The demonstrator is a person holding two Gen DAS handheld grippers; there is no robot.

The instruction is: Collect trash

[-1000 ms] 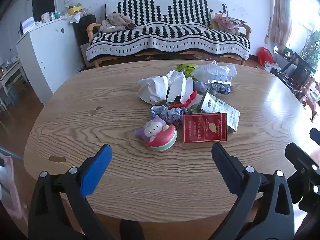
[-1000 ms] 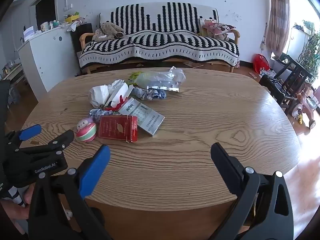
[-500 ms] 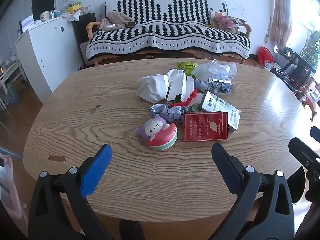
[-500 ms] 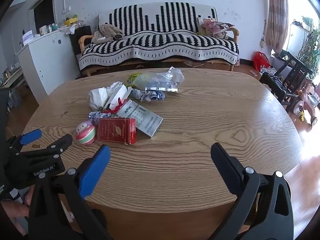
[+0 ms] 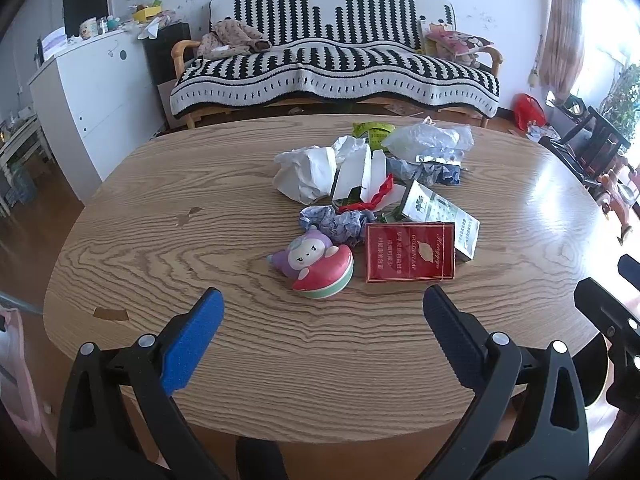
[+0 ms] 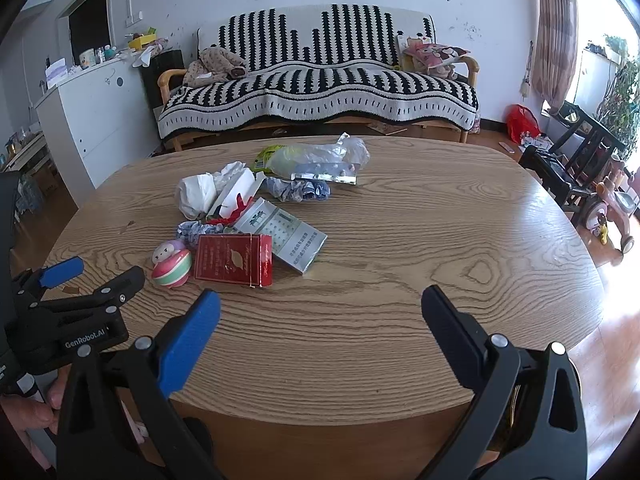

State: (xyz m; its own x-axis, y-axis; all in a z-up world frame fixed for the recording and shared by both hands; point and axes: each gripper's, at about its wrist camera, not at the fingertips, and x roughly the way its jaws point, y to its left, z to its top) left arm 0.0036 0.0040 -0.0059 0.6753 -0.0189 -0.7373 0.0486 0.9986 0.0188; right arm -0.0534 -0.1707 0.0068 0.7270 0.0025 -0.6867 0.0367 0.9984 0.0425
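Note:
A pile of trash lies mid-table: a red cigarette box (image 5: 410, 252) (image 6: 234, 260), a white-green box (image 5: 440, 220) (image 6: 280, 240), crumpled white paper (image 5: 308, 174) (image 6: 198, 196), crumpled blue wrappers (image 5: 334, 224), a clear plastic bag (image 5: 428, 140) (image 6: 320, 156) and a yellow-green wrapper (image 5: 374, 130). A pink squishy toy (image 5: 316, 264) (image 6: 172, 264) sits beside the red box. My left gripper (image 5: 320, 316) is open and empty above the near table edge, just short of the toy. My right gripper (image 6: 320, 316) is open and empty, to the right of the pile.
The oval wooden table (image 5: 200, 240) (image 6: 440, 220) stands before a striped sofa (image 5: 336, 68). A white cabinet (image 5: 88, 92) is at the left. A dark chair (image 6: 576, 160) and a ride-on toy (image 6: 612, 208) stand at the right.
Both grippers have drifted slightly; the pile sits a little lower and nearer in the right wrist view. Nothing was grasped.

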